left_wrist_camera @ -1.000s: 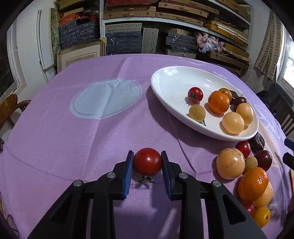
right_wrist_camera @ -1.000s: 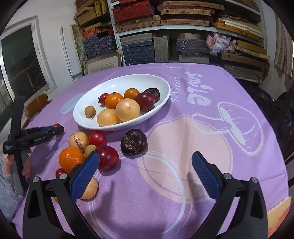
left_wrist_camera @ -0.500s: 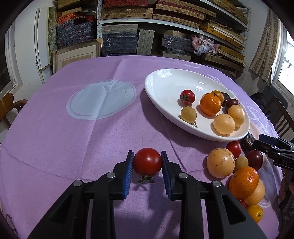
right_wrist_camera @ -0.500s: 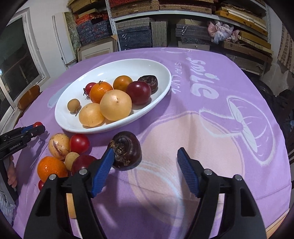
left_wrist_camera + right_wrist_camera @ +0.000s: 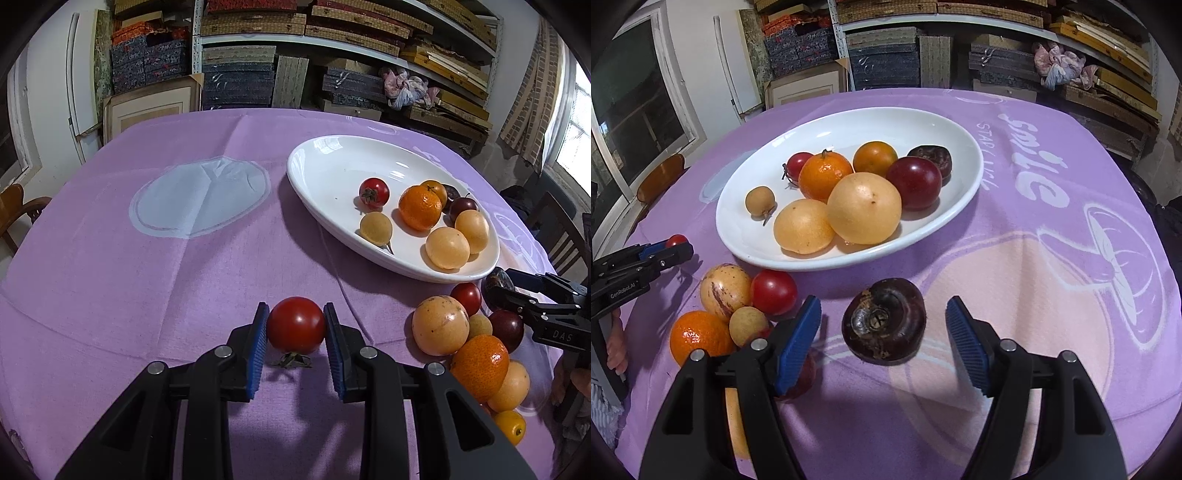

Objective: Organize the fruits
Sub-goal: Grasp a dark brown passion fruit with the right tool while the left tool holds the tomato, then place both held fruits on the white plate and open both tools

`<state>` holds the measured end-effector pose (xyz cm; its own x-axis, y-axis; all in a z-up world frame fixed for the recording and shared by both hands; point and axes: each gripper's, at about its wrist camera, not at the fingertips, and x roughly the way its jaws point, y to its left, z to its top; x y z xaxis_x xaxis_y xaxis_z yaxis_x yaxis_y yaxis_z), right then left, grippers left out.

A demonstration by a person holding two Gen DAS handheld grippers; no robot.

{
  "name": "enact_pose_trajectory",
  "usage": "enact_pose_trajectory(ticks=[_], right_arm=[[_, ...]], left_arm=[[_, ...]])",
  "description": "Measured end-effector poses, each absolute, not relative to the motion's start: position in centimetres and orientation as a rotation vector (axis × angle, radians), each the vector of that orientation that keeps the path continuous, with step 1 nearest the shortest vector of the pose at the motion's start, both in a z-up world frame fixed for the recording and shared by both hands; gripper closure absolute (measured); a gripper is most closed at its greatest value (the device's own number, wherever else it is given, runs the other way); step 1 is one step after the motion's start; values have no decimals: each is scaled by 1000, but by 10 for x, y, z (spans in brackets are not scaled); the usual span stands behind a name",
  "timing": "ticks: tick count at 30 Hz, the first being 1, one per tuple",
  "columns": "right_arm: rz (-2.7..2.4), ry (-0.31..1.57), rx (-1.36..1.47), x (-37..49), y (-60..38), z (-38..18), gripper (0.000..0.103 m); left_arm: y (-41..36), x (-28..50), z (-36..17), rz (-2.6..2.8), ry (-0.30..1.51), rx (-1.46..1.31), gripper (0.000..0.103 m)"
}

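Already the left tool (image 5: 295, 332) is clamped on a red tomato (image 5: 296, 325), held just over the purple tablecloth (image 5: 147, 277) of the bench, short of the white oval dish (image 5: 746, 229). The right tool (image 5: 882, 336) stands half wide, with a dark mangosteen (image 5: 884, 320) between its blue pads (image 5: 967, 350) and a gap on either side; nothing is gripped there yet.

Risks, as I judge them. The mangosteen is round and lies on its side, so if one pad meets it first it may roll off toward the dish or away across the cloth. The right tool's left finger sits over a dark red fruit (image 5: 801, 376) and close to the loose pile, so a careless close could nudge those fruits. The tomato is soft; too hard a squeeze would bruise or split it.

Count in the dish: one cherry tomato (image 5: 798, 164), two oranges, two pale yellow round fruits, one small tan longan (image 5: 759, 199), one dark red plum and one dark mangosteen; eight in all.

Count loose on the cloth: at least eight, not counting the held tomato, though some in the pile hide each other.
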<state>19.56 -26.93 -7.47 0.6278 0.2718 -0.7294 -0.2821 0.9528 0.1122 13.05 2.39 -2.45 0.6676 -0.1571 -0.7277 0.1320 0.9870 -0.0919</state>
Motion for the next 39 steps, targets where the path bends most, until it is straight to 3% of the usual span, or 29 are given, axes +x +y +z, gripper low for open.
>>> enact_pose_trajectory(ticks=[5, 10, 21, 29, 39], right_arm=[[303, 837, -35, 194, -270, -79, 42], [323, 834, -65, 189, -262, -79, 58], [304, 798, -82, 173, -261, -73, 59], [325, 710, 25, 151, -285, -34, 59], [327, 720, 6, 240, -251, 17, 59]], left_arm=[[22, 129, -23, -172, 820, -27, 73], [21, 129, -24, -173, 825, -26, 73], [17, 125, -20, -193, 801, -28, 73], [15, 129, 8, -194, 745, -32, 73], [-23, 193, 17, -218, 762, 10, 73]])
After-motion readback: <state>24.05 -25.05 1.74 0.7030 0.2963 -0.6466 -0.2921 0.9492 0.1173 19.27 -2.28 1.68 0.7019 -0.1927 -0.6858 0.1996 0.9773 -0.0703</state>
